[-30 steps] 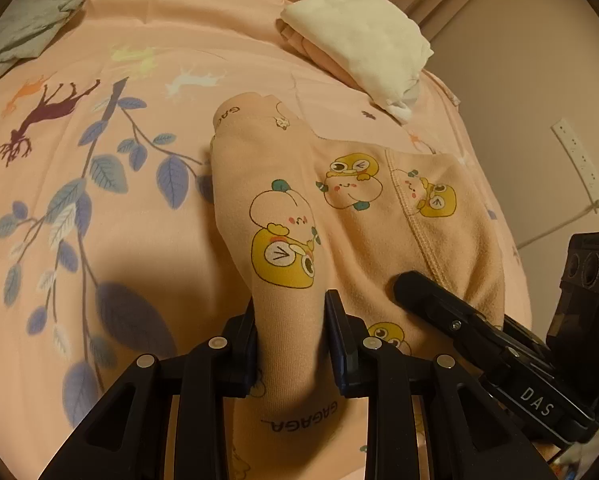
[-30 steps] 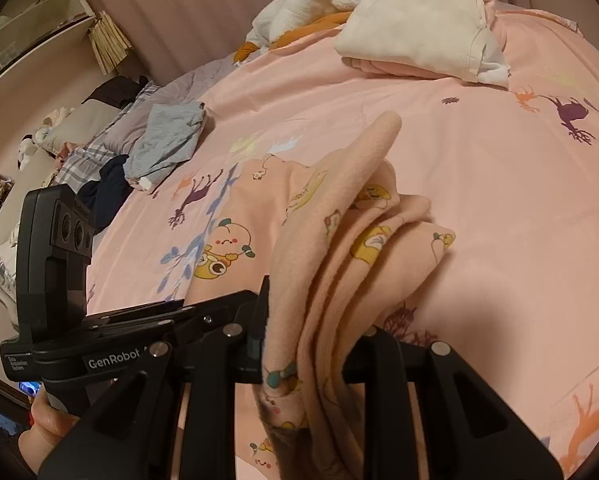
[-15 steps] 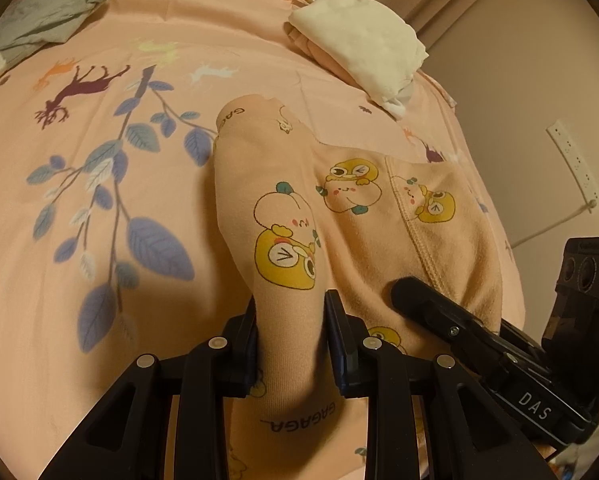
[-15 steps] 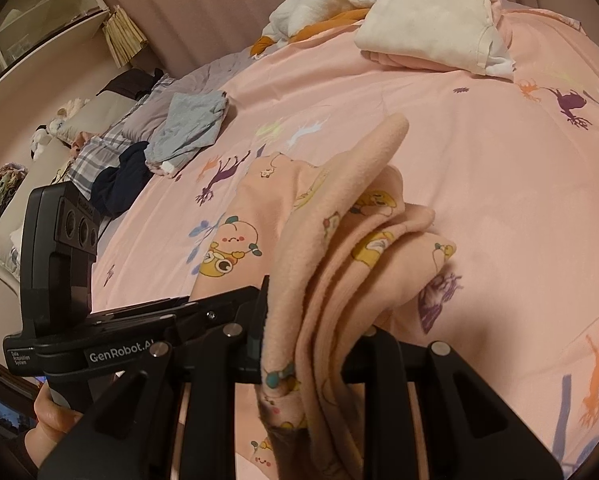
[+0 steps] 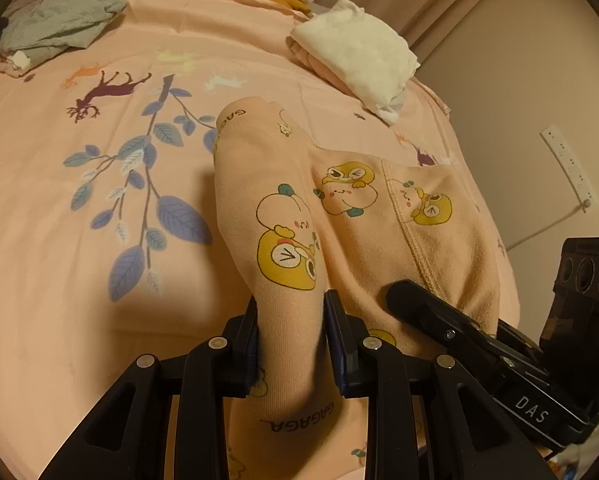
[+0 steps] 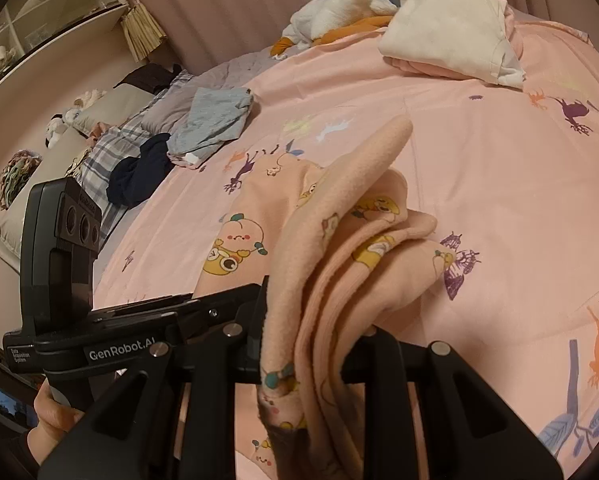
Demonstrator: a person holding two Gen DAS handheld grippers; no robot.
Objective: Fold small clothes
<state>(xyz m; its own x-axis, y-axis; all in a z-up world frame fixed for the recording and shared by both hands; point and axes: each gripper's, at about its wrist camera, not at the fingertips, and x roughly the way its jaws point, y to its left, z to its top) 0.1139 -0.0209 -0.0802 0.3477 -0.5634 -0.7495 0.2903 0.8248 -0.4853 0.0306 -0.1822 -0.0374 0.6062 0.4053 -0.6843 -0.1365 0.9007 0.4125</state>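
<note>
A small peach garment point(image 5: 351, 216) printed with yellow cartoon characters hangs between my two grippers above the pink bedsheet point(image 5: 79, 240). My left gripper point(image 5: 291, 332) is shut on one bunched edge of it. My right gripper point(image 6: 311, 340) is shut on several gathered layers of the same garment point(image 6: 339, 248). In the left wrist view the right gripper point(image 5: 459, 332) sits close at the right. In the right wrist view the left gripper point(image 6: 147, 344) sits at the left, held by a hand point(image 6: 51, 420).
A folded white and pink stack point(image 5: 355, 56) lies at the far end of the bed, with a white and orange heap point(image 6: 331, 20) behind it. A grey garment point(image 5: 59, 20) and dark clothes point(image 6: 139, 172) lie at the left side. A wall point(image 5: 519, 60) borders the right.
Both grippers have drawn back along the bed with the garment, so the sheet's leaf and deer prints and the folded stack have shifted in view. Both grips are unchanged.
</note>
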